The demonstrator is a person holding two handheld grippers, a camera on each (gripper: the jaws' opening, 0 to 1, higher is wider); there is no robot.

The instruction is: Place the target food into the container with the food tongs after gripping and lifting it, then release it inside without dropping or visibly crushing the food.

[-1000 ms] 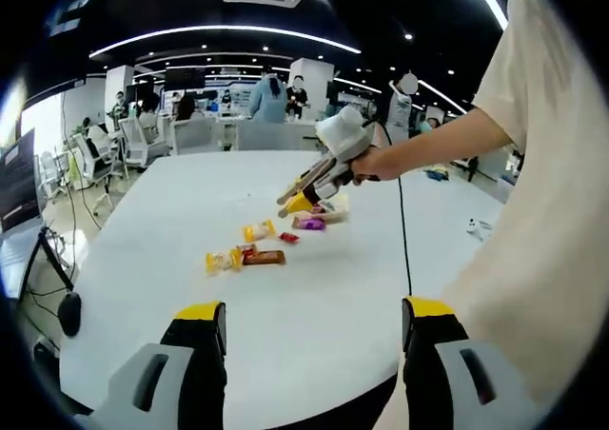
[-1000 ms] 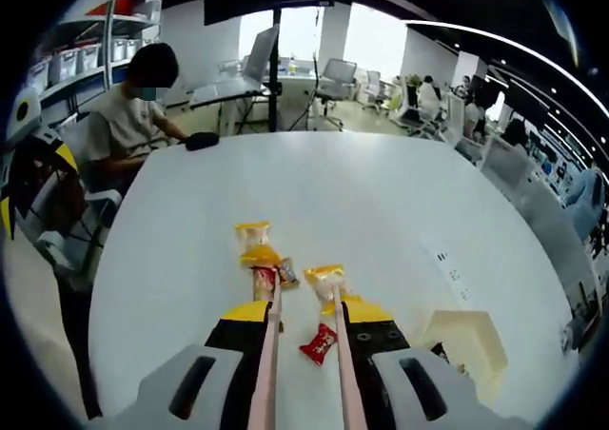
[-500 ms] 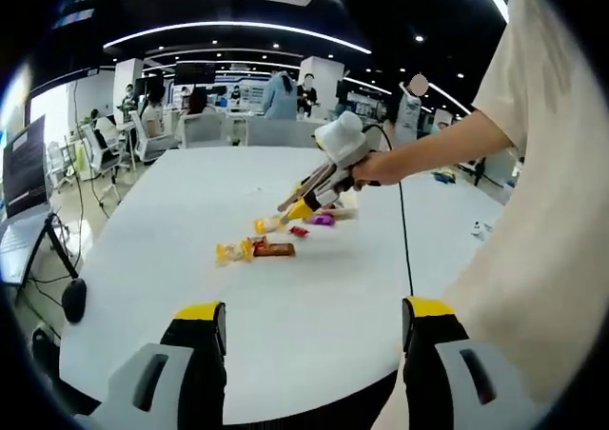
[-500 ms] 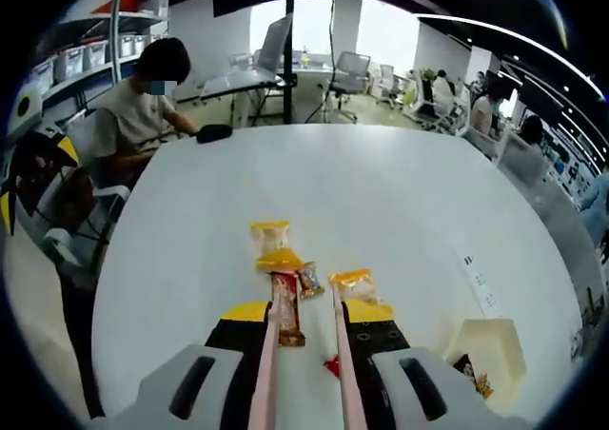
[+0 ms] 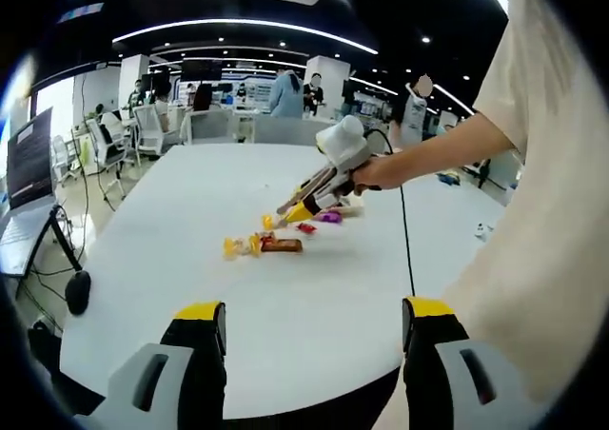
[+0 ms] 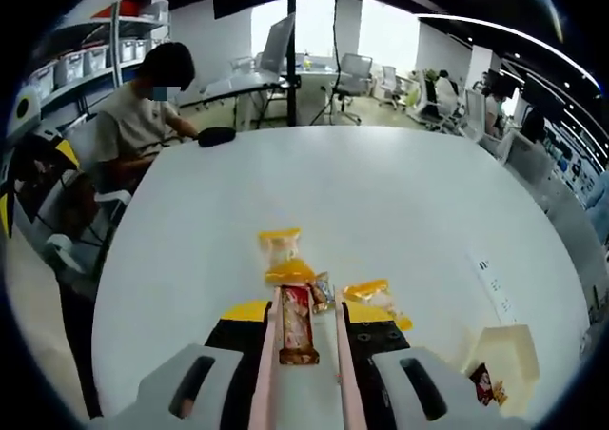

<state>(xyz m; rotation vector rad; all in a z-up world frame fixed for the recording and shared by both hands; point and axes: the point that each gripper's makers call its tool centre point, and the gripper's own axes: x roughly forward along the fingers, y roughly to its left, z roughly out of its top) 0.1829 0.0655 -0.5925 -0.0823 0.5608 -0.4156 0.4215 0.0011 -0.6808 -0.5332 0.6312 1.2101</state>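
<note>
Tongs [image 6: 303, 354] run up the bottom centre of the right gripper view as two pink arms held in the right gripper [image 6: 303, 321], whose fingers press on them while the tips stay apart, straddling a brown snack bar [image 6: 297, 323] that lies on the white desk [image 6: 381, 211]. Whether the tips touch the wrapper is hard to tell. Just above sit a small wrapped candy [image 6: 322, 291], a yellow cake packet [image 6: 287, 259] and another yellow packet [image 6: 373, 295] to the right; the pale container [image 6: 502, 359] waits at lower right. A hard squeeze could crush the bar; a shallow or off-centre bite could let it slip on the lift, or drag the candy along. In the left gripper view, the left gripper [image 5: 314, 340] hangs with fingers spread, holding nothing.
</note>
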